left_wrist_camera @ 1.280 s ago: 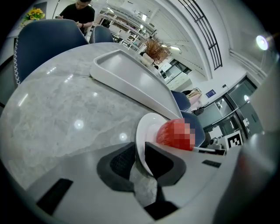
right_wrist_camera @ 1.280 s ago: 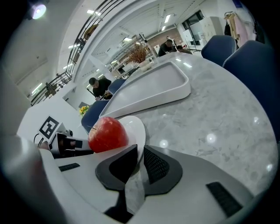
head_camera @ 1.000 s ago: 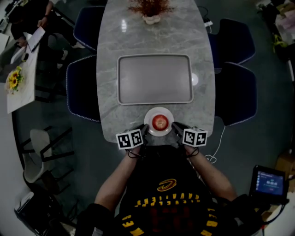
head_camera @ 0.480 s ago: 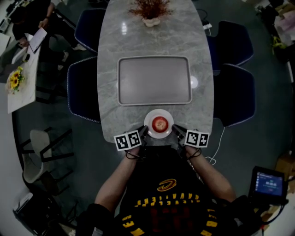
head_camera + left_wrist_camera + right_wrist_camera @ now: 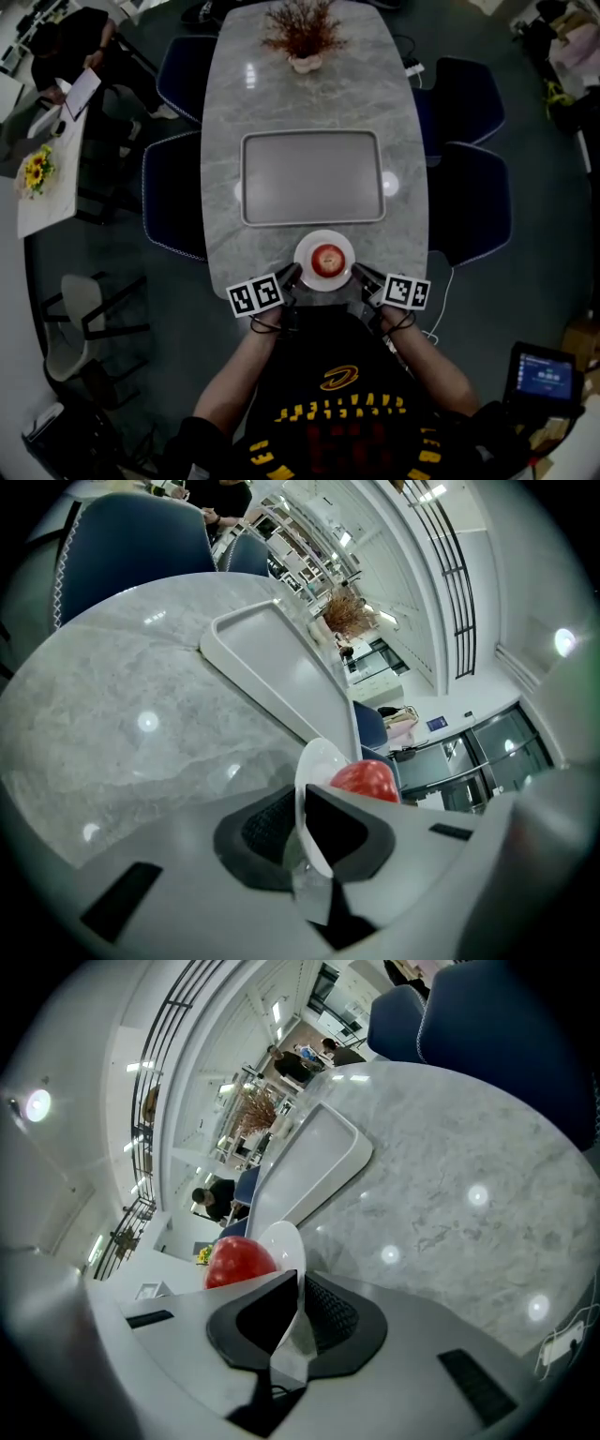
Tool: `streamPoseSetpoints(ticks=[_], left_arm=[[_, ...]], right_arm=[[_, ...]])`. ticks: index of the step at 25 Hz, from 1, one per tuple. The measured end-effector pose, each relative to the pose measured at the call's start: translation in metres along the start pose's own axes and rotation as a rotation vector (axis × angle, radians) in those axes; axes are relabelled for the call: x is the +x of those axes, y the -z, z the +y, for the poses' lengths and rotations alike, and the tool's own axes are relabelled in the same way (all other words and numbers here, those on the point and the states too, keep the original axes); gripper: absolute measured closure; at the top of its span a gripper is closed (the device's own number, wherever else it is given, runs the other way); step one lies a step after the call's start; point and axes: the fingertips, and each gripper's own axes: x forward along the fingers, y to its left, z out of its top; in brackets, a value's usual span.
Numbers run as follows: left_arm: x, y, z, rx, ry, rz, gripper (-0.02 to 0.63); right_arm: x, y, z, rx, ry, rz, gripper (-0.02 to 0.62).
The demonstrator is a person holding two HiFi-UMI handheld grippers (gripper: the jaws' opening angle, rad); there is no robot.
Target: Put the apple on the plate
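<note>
Head view, lower centre of the frame: a round white plate (image 5: 324, 246) sits at the near edge of the tabletop (image 5: 225, 216), and the apple (image 5: 326, 260) rests in its middle. The left gripper (image 5: 292, 273) meets the plate's left rim and the right gripper (image 5: 357, 273) meets its right rim.

In the left gripper view the dark fingers (image 5: 267, 832) are clamped on the thin white edge of the plate (image 5: 314, 771), with the apple (image 5: 367, 778) just behind them. The right gripper view shows the same on the other side: fingers (image 5: 330, 1321) closed on the plate rim (image 5: 281, 1241), and the apple (image 5: 239, 1260) to the left of them.

The apple is red and glossy, with a paler patch at its top.

Just above the plate in the head view, and apart from it, lies a grey rectangular tray (image 5: 312, 176) with rounded corners. The tabletop is pale grey marble, long with rounded ends. A dried reddish plant (image 5: 302, 28) in a small pot stands at its top end. Dark blue chairs (image 5: 173, 192) line both long sides, on a dark floor (image 5: 112, 253). At the upper left a person (image 5: 70, 47) sits by a white side table (image 5: 37, 202) carrying yellow flowers (image 5: 36, 164). A lit screen (image 5: 544, 370) shows at the lower right.
</note>
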Motion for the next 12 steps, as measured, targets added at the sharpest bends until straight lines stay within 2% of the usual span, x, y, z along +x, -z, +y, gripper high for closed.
streamPoseSetpoints(ticks=[5,12], left_arm=[[-0.013,-0.006,-0.017,-0.005,0.026,-0.011,0.569],[-0.044,-0.025,-0.032,-0.036,0.11,-0.039,0.572]], right_arm=[[-0.013,-0.007,0.017,0.029,-0.02,-0.036,0.563],[-0.023,-0.013,0.061,0.058,-0.073,-0.104,0.566]])
